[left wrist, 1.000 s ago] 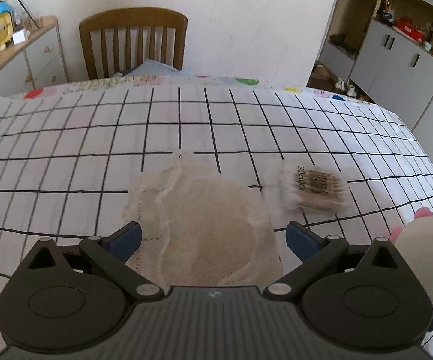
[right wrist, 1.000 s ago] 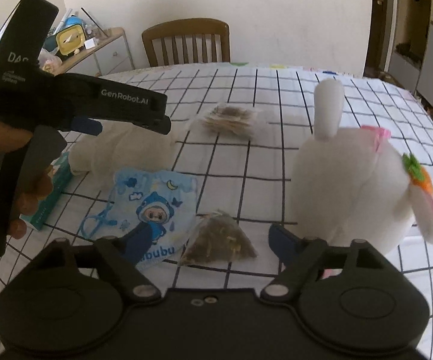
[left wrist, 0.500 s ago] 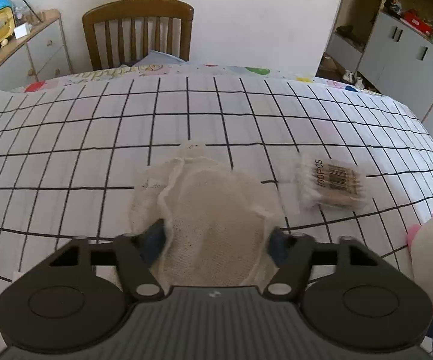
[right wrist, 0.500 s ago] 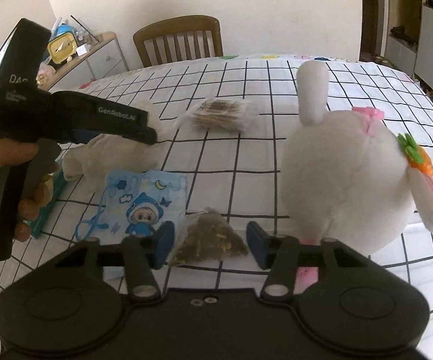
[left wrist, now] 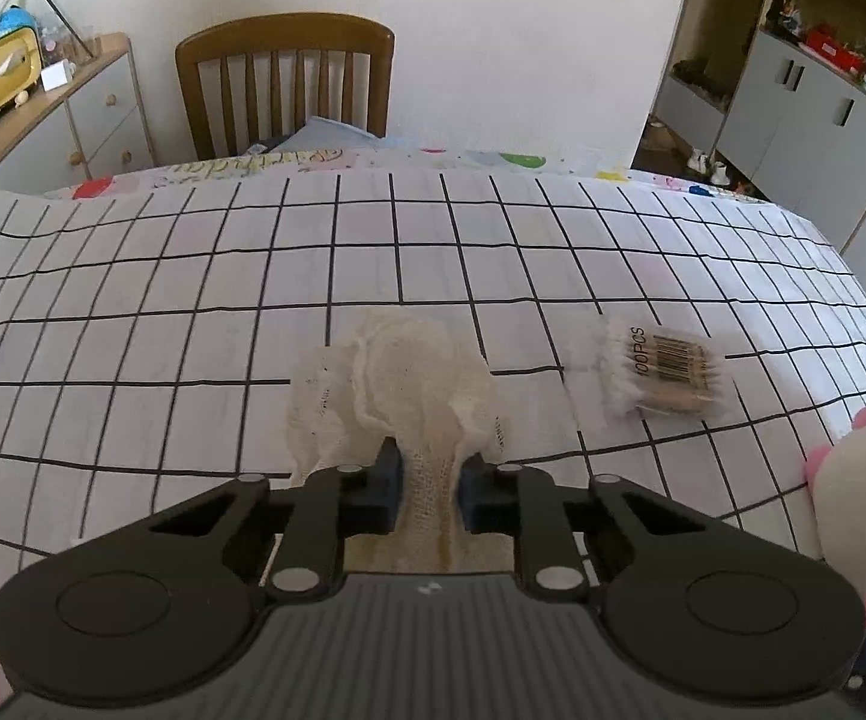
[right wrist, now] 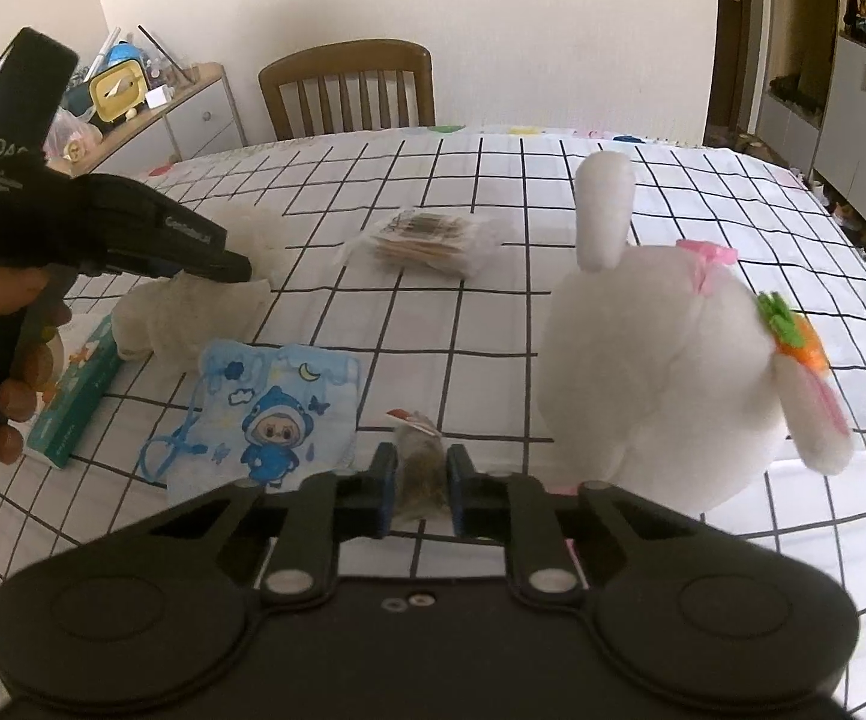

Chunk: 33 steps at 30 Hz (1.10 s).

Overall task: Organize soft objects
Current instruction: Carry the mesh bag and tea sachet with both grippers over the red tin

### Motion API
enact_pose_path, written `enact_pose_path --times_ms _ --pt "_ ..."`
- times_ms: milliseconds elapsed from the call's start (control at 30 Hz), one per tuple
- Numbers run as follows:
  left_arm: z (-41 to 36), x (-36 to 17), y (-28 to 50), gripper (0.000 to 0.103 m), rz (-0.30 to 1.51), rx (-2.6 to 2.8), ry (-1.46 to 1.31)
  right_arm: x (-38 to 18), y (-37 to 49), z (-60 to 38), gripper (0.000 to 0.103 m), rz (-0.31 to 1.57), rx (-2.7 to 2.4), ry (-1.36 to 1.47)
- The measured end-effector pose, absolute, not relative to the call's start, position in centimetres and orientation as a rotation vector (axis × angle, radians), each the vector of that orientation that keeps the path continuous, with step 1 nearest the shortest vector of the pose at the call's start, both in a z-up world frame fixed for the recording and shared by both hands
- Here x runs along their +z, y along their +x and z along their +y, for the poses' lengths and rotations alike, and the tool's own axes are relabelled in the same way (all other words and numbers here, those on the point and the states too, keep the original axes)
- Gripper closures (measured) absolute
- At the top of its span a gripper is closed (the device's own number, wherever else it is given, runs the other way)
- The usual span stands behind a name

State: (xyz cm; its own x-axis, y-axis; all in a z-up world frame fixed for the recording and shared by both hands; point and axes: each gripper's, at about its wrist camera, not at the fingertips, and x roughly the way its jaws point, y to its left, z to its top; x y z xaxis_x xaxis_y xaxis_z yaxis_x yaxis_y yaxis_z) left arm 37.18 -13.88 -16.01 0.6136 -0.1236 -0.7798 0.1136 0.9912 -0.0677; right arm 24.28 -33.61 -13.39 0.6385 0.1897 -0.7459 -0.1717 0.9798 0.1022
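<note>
- Gauze cloth (left wrist: 399, 384), cream and bunched, lies near the middle of the gridded tabletop (left wrist: 192, 276); the left gripper (left wrist: 425, 489) has its jaws clamped on the cloth's near edge, so the fabric puckers upward between them.
- Seen from the right wrist, the same cloth (right wrist: 192, 312) sits under the left gripper's nose, with the person's left hand (right wrist: 9, 360) around the handle.
- The right gripper (right wrist: 422, 489) has its jaws pressed together on a small mesh sachet (right wrist: 417, 462) of dried bits, low over the tabletop.
- A blue cartoon pouch (right wrist: 276, 414) lies just left of the sachet, its cord trailing toward a teal box (right wrist: 72, 402) at the left edge.
- A white plush rabbit (right wrist: 673, 372) stands just right of the right gripper, crowding that side.
- A pack of cotton swabs (left wrist: 667, 375) lies right of the cloth, apart from it.
- Beyond the cloth and swabs the tabletop runs bare to its far edge, where a wooden chair (left wrist: 285, 84) stands.
</note>
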Motion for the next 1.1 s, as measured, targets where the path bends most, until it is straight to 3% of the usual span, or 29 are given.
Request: enact_pose_path --times_ms 1100 --pt "-6.3 -5.5 24.6 0.089 0.774 -0.154 -0.113 -2.4 18.0 -29.3 0.099 0.647 0.378 0.018"
